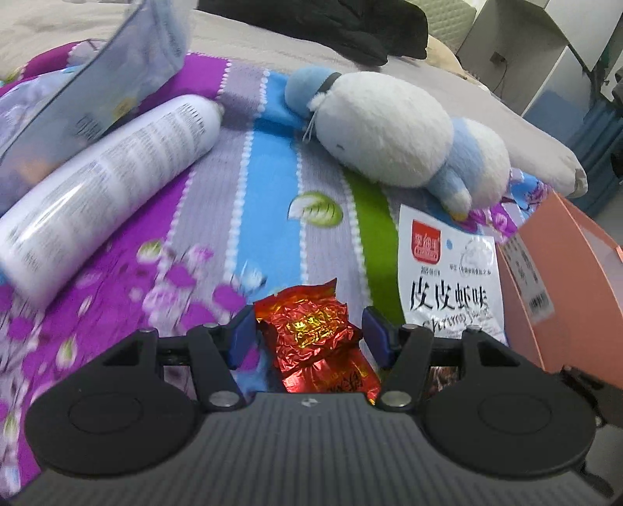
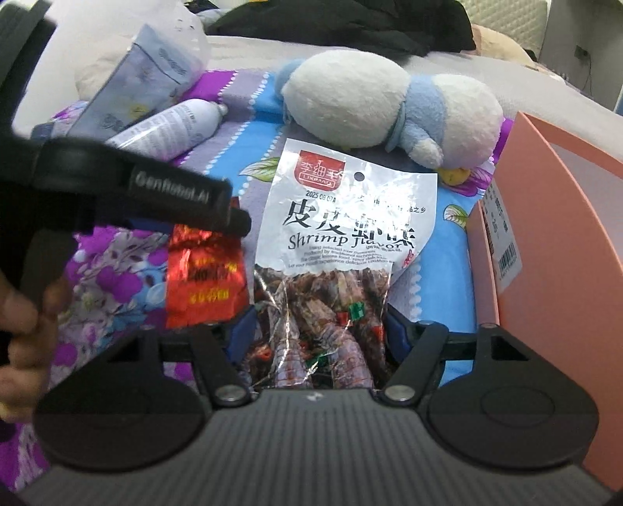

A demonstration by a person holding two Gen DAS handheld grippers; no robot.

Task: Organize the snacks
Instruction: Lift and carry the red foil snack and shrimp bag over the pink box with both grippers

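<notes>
Left gripper (image 1: 307,334) low over the bed, fingers (image 1: 241,334) spread wide on either side of the red foil packet (image 1: 311,338); packet lies flat on the floral blanket (image 1: 218,187), pads not touching it as far as can be seen. Right gripper (image 2: 311,334) likewise wide apart, fingers (image 2: 399,331) flanking the lower end of the shrimp snack bag (image 2: 342,241), which lies flat on the blanket; contact with the bag cannot be told. Red packet just beside the shrimp bag, on its left, both near the front edge of the blanket. In the right wrist view the left gripper's black body crosses above the red packet's top, person's left hand (image 2: 23,311) on its handle.

Pink cardboard box (image 2: 553,241) stands open at the right edge of the blanket, just beside the shrimp bag, barcode label on its near wall. Blue-and-white plush toy (image 1: 393,136) lies behind the shrimp bag. White spray can (image 1: 105,179) lies on its side toward the left edge, a pale blue pouch (image 1: 117,66) leaning over it. Dark clothing (image 1: 331,23) on the bed at the far side.
</notes>
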